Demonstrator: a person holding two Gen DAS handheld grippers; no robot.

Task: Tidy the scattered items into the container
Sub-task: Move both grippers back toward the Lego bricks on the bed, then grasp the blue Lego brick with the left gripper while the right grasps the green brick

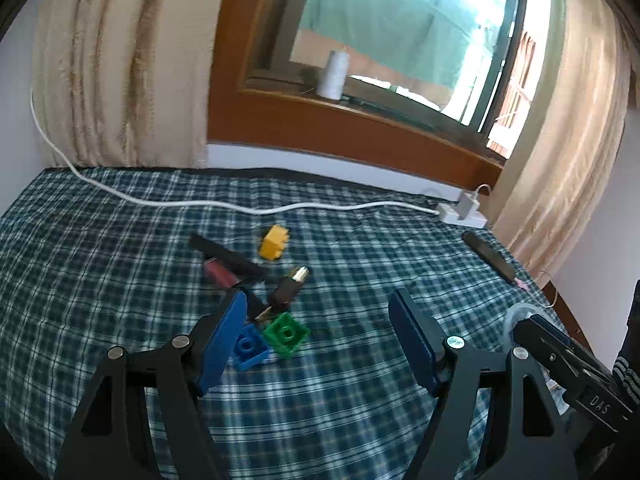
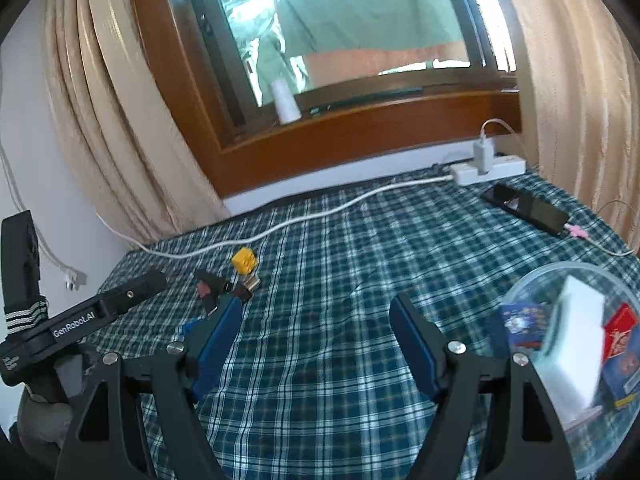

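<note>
Plaid bedsheet (image 1: 120,240) w/ items bunched tight: blue brick (image 1: 249,347) touching green brick (image 1: 286,331), yellow brick (image 1: 274,242) farther back. Left gripper (image 1: 316,340) & right gripper (image 2: 316,340) both wide open, holding nothing. Risk: left gripper's fingers snag two bricks at once or knock the clear container (image 2: 576,280), which sits at bed's right edge, partly filled.

My left camera looks forward and down along my fingers (image 1: 236,320), close over the checked surface (image 1: 120,240), facing the window (image 1: 400,40). My right camera faces the same window (image 2: 340,20) from further right. The 2 views share the yellow block (image 1: 274,242) (image 2: 244,260) and the white cable (image 1: 200,204) (image 2: 320,212).
</note>
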